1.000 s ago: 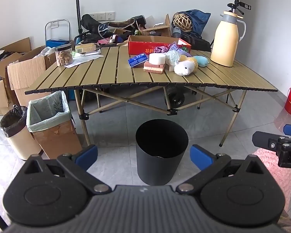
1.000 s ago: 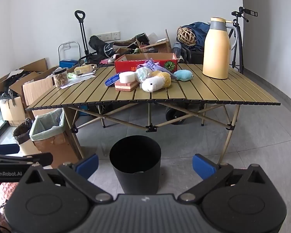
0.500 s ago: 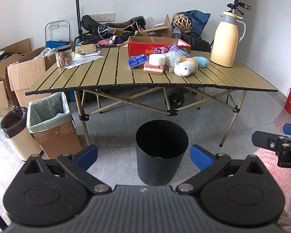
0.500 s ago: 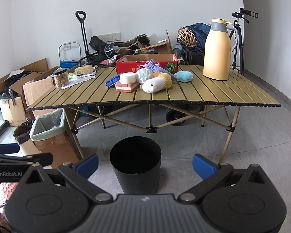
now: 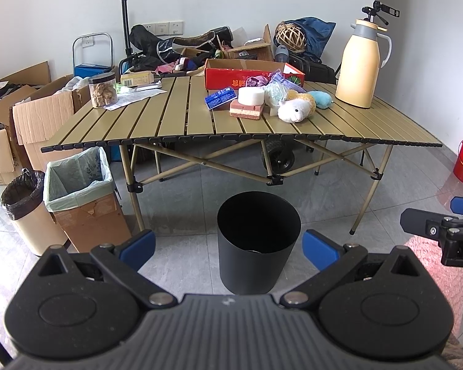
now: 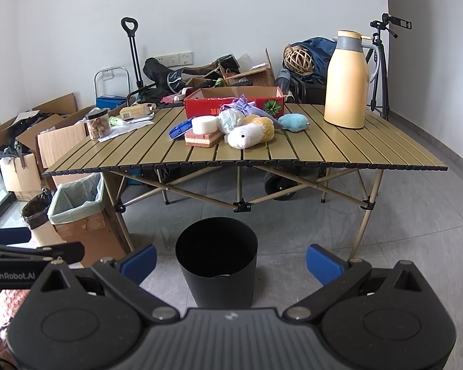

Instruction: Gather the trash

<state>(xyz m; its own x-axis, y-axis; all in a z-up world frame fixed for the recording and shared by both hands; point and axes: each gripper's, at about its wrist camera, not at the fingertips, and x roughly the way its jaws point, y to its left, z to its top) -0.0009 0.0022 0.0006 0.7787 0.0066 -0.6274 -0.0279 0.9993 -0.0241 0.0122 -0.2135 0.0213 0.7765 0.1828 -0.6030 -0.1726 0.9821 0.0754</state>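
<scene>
On the floor before the bench [image 5: 176, 123]:
Left hand-held gripper [image 5: 228, 245]: spread wide, empty, touching nothing.
Right hand-held gripper [image 6: 231, 259]: spread wide, empty, beside the left one.
Black bin [image 5: 257, 243]: upright between both pairs of fingers, something small lying at its bottom.
Lined cardboard box [image 5: 83, 197]: left of the black bin, beside a bagged bin [image 5: 24, 206].
Bench top: sponge [image 5: 247, 110], plush toy [image 5: 294, 109], blue packet [image 5: 220, 98], snack jar [image 5: 103, 90], red box [image 5: 247, 74], thermos [image 5: 359, 64].

Slatted table [image 5: 176, 123] bears thermos [image 5: 358, 67], plush toy [image 5: 294, 109], jar [image 5: 102, 90].
</scene>
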